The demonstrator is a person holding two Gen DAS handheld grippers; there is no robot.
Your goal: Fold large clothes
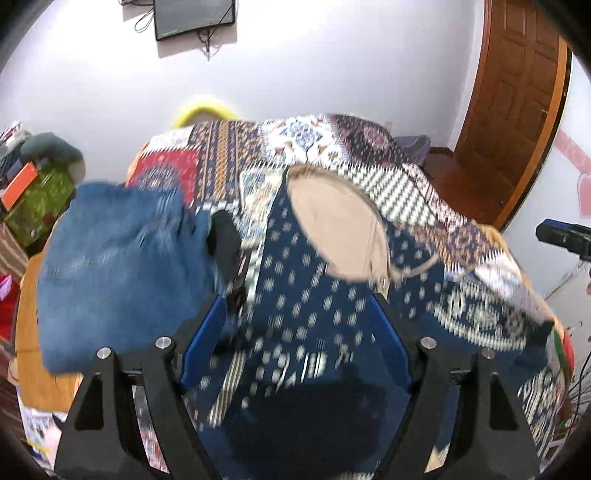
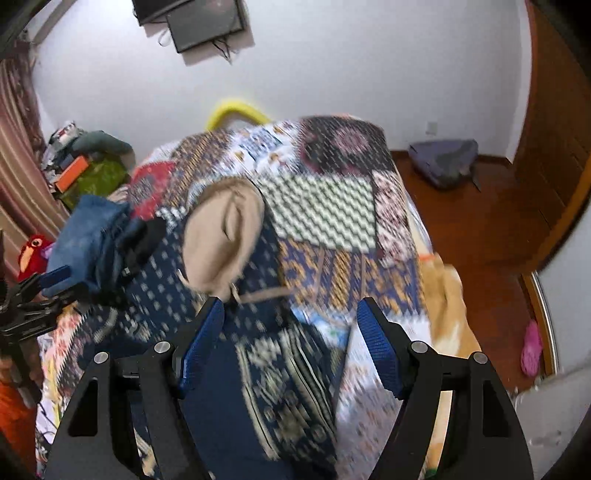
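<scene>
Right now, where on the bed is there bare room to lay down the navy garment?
Free: the quilt right of the navy garment, toward the wooden floor. Crowded: the left side, with the blue jeans piled there.

Black gripper (image 1: 299, 299) frames, blue pads (image 1: 207, 328) (silver screws (image 1: 164, 342)).

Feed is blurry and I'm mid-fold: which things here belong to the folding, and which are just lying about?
For the job:
navy patterned garment with tan lining
blue jeans
patchwork bedspread under them
left tool, open
right tool, open

Lying about:
grey bag on the floor
red toy bird
pink slipper
wall screen
</scene>
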